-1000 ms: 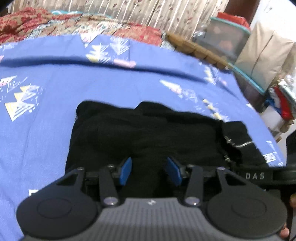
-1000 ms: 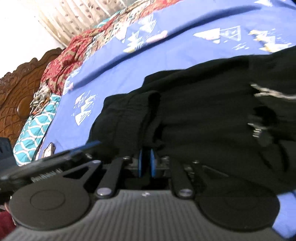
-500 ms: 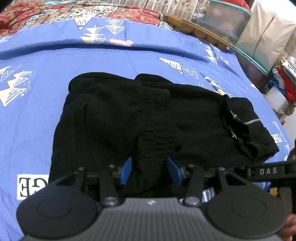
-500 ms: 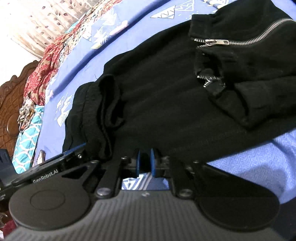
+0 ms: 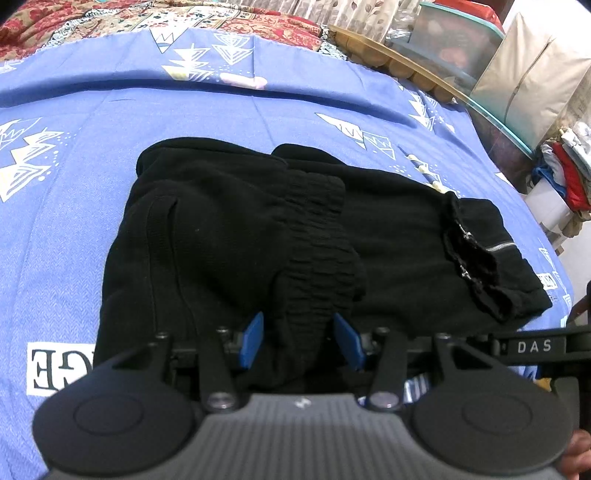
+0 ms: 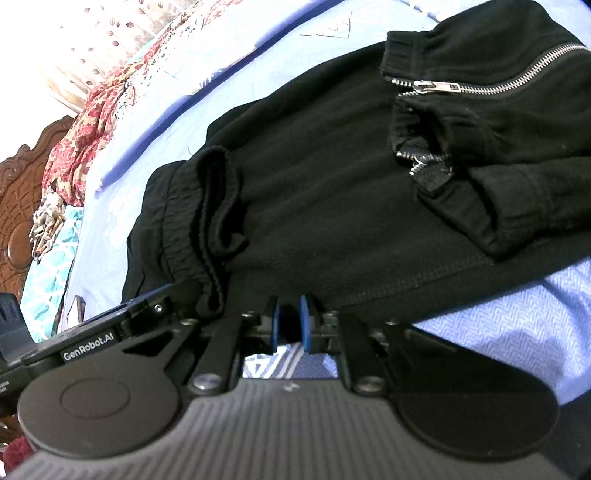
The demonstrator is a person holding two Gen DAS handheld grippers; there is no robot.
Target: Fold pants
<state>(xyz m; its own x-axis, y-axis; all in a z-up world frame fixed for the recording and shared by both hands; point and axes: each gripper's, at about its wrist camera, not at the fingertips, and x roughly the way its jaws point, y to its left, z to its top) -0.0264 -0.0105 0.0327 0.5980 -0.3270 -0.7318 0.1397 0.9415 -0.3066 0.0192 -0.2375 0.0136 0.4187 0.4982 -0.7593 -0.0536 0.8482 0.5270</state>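
Now the black pants (image 5: 236, 236) lie flat on the blue bedsheet (image 5: 66, 122), where a second ago they hung bunched and partly lifted in both views; the top layer has come down so the elastic waistband (image 5: 317, 236) rests across the middle of the lower layer. To my eye that means one fold has just been laid, and letting go comes next.

Both claws are clenched on cloth. In the left wrist view the left claw (image 5: 299, 345) grips the near end of the gathered waistband, its blue pads set fairly wide around the thick bunch. The right claw (image 6: 290, 325) is pinched almost closed on the thin near hem of the pants (image 6: 332, 192), just beside the waistband (image 6: 218, 206).

Leg cuffs with silver zippers (image 6: 491, 86) lie at the right end, one cuff curled over and not squared. The near hem runs close to the bed's near side. Beyond the far edge, open sheet stretches to a patterned red quilt (image 5: 110, 22). Rightward, the bed ends at stacked boxes (image 5: 524, 74), so free room lies left and ahead.
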